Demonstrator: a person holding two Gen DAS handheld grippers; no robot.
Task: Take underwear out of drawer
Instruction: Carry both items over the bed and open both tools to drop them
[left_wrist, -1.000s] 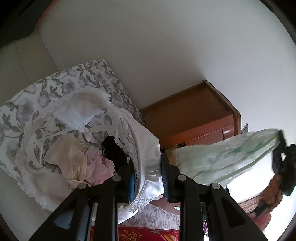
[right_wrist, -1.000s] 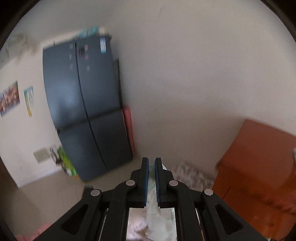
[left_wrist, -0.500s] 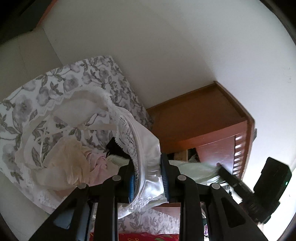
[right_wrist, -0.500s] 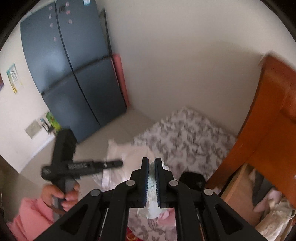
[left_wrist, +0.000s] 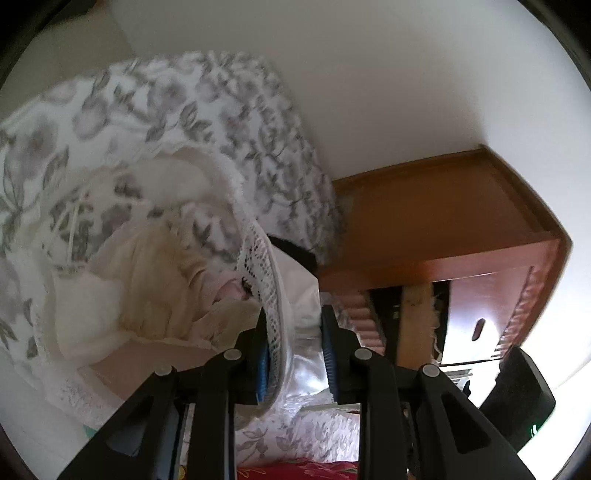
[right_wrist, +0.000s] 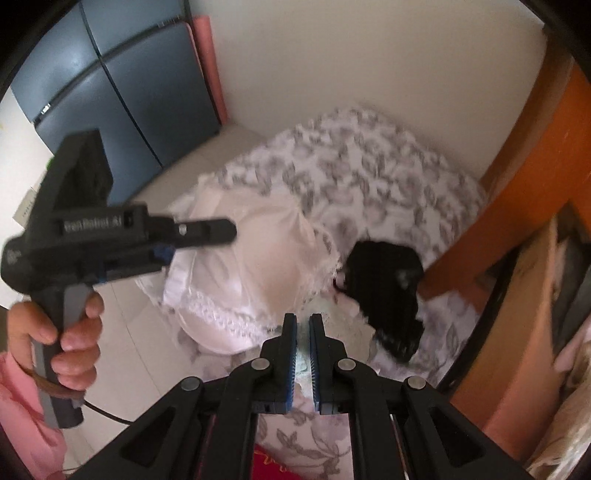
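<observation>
My left gripper (left_wrist: 293, 314) is shut on white lace-trimmed underwear (left_wrist: 295, 280), held just above a heap of garments on the floral bedding (left_wrist: 221, 110). The heap holds a cream piece (left_wrist: 159, 288) and a black piece (left_wrist: 295, 251). My right gripper (right_wrist: 303, 318) is shut on pale green underwear (right_wrist: 303, 360), low over the bedding (right_wrist: 369, 162) beside the white pile (right_wrist: 258, 251) and the black piece (right_wrist: 384, 280). The open drawer (right_wrist: 535, 295) at the right edge still shows pale clothes inside.
A brown wooden nightstand (left_wrist: 443, 206) stands against the wall beside the bedding, its drawer (left_wrist: 413, 317) pulled out. A hand (right_wrist: 70, 332) with a pink sleeve grips the left tool. A dark fridge (right_wrist: 129, 92) stands at the back left. Red fabric (right_wrist: 266, 461) lies below.
My right gripper swung down from facing the wall and fridge to the bedding, carrying the green underwear from mid-air to the pile. My left gripper tilted closer to the heap, still holding the white piece.
</observation>
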